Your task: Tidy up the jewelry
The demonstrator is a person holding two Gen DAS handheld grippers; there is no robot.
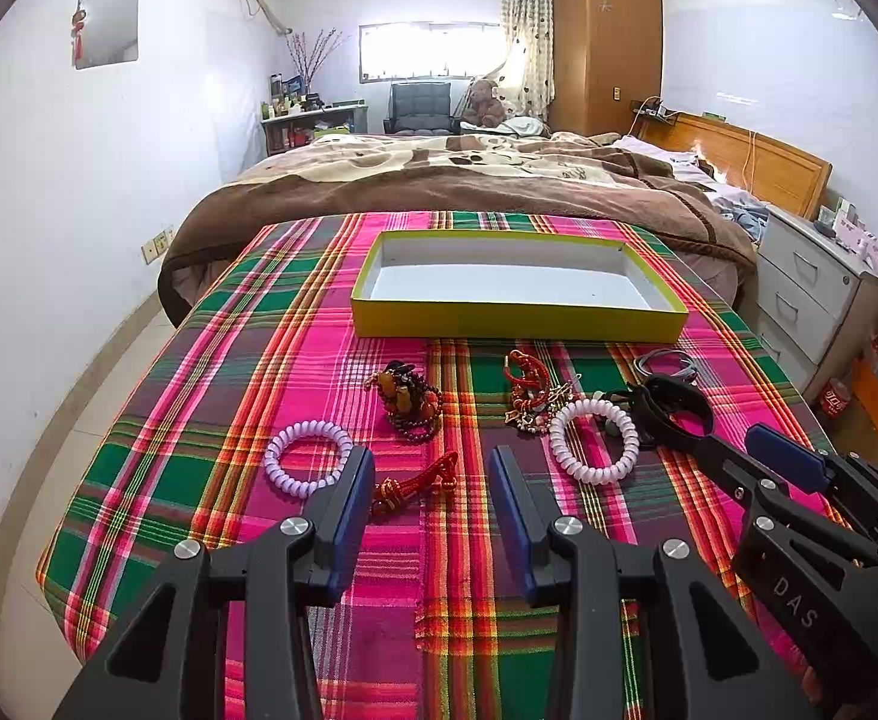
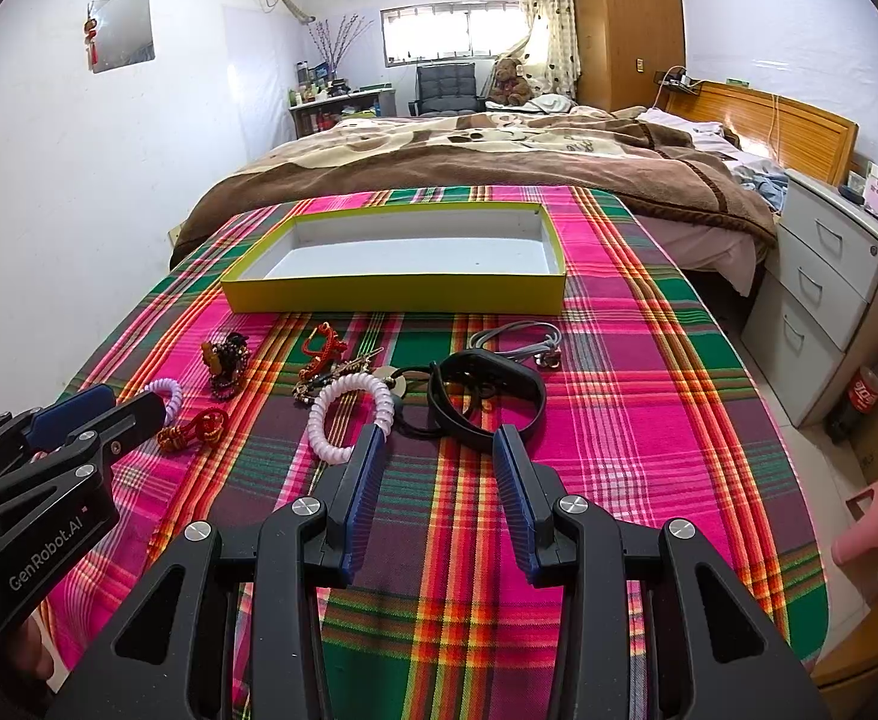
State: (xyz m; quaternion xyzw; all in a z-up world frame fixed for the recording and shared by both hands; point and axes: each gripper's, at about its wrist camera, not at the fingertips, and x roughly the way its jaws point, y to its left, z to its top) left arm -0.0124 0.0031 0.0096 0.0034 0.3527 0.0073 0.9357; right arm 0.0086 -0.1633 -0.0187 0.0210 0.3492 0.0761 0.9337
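A shallow yellow box (image 1: 517, 318) with a white inside stands empty at the far side of the plaid table; it also shows in the right wrist view (image 2: 390, 294). Jewelry lies loose in front of it: a purple coil bracelet (image 1: 306, 459), a red knotted cord (image 1: 417, 483), amber and dark beads (image 1: 408, 399), a red bracelet tangle (image 1: 529, 390), a white coil bracelet (image 1: 595, 441) and a black wristband (image 2: 487, 399). My left gripper (image 1: 432, 465) is open, its fingers either side of the red cord. My right gripper (image 2: 439, 441) is open just before the wristband.
The plaid cloth (image 1: 294, 360) covers the table, which abuts a bed with a brown blanket (image 1: 469, 174). A grey cord (image 2: 517, 339) lies right of the jewelry. A drawer unit (image 2: 829, 294) and a pink stool (image 2: 877, 525) stand to the right.
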